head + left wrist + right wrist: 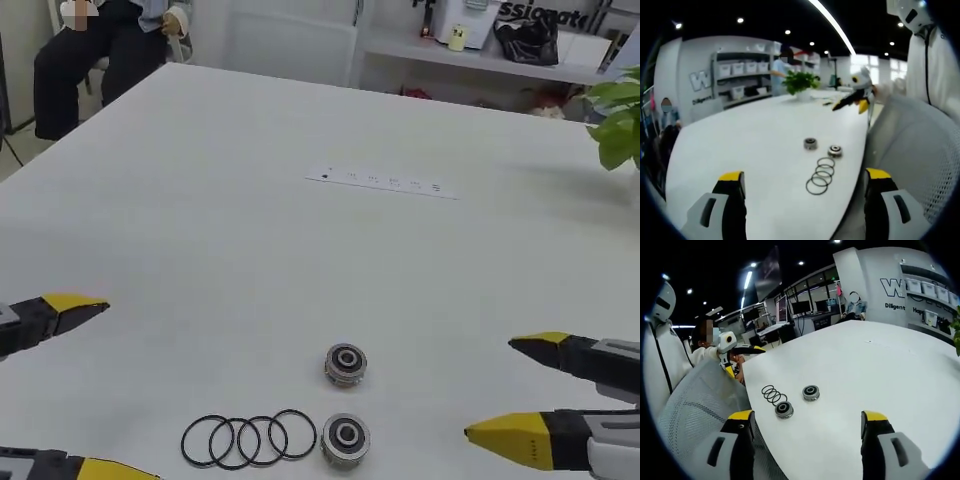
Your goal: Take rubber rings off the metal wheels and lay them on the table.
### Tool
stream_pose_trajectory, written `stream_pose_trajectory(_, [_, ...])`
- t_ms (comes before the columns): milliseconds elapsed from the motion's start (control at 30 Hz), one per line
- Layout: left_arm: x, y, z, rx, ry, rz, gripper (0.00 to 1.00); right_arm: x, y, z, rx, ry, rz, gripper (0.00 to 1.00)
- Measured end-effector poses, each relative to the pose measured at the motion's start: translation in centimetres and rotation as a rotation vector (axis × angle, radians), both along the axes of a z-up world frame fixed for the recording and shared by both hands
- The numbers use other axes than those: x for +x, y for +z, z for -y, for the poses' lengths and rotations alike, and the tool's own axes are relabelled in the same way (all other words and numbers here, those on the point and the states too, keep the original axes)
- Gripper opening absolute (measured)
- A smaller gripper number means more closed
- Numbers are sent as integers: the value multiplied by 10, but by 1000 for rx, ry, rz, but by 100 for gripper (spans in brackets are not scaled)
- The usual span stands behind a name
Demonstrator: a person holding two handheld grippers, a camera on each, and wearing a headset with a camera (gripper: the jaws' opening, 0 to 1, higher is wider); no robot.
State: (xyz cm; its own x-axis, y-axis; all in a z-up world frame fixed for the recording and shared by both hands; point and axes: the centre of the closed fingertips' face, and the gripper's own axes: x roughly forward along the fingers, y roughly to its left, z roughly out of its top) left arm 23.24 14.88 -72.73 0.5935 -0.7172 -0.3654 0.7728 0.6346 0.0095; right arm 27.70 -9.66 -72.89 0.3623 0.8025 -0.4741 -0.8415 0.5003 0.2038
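We are holding left claw [128,390] and right claw [490,388], each with jaws spread apart, empty; four thin black rubber rings [250,440] are lying overlapped in a row on the white table [300,250]; near round metal wheel [345,437] is sitting just beside them; far round metal wheel [346,364] just behind it.

The white table [250,200] carries two metal wheels [346,364], one behind the other and a little apart. The nearer wheel [345,437] lies close to the front edge. Just beside it, four rubber rings [250,440] lie flat in an overlapping row. Well apart, toward the middle, lies a thin pale strip [380,183], perhaps a printed label.
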Motion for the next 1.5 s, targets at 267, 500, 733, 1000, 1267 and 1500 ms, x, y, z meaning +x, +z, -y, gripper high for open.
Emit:
stream_pose_trajectory(267, [0,0,-2,4,4,-2,100,-11,-21,8,-43,-1,-30,87])
stream_pose_trajectory(500, [-1,-4,0,15,-4,-16,100,-20,-40,12,-87,16,-55,87])
stream_pose_trajectory(733, [-1,-12,-3,17,-2,-32,100,-26,-52,16,-118,32,-77,87])
stream_pose_trajectory(1000, [-4,-19,0,17,-3,-59,100,-32,-58,15,-123,34,-97,87])
stream_pose_trajectory(1267, [-5,-21,0,32,-10,-68,100,-35,-61,17,-130,45,-100,87])
stream_pose_trajectory(1500, [-6,-23,-1,43,-6,-73,100,-38,-64,22,-142,49,-108,86])
